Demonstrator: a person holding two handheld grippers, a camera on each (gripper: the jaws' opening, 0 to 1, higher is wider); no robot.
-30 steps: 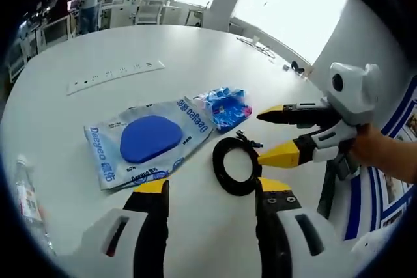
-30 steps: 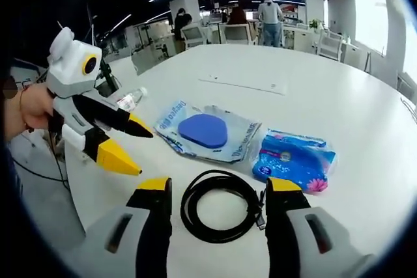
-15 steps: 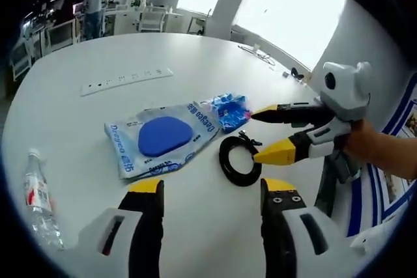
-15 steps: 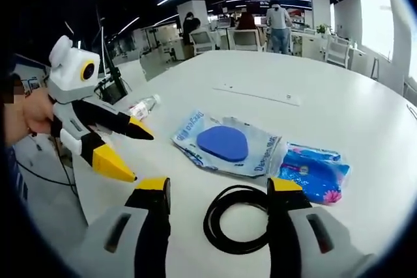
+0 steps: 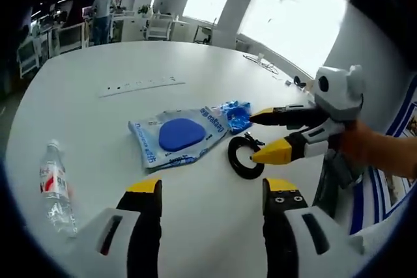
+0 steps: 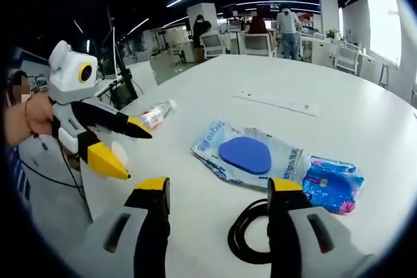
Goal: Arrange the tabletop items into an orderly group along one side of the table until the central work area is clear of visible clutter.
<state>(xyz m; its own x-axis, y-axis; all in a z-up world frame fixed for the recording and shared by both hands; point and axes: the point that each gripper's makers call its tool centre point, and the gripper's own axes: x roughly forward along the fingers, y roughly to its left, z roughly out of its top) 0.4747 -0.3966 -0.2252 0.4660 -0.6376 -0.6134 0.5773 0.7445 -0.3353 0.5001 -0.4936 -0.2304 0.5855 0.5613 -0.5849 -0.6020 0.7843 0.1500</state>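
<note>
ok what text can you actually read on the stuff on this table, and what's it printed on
"Deeyeo": blue lettering along the edge of the clear packet that holds the blue pad; clearest in the right gripper view.
Smaller print on the same packet: too small to read.
Water bottle label: red and white, print too blurred to read.
Blue floral packet: a round label, not readable.
Black cable coil and white power strip: no text that can be made out.
</note>
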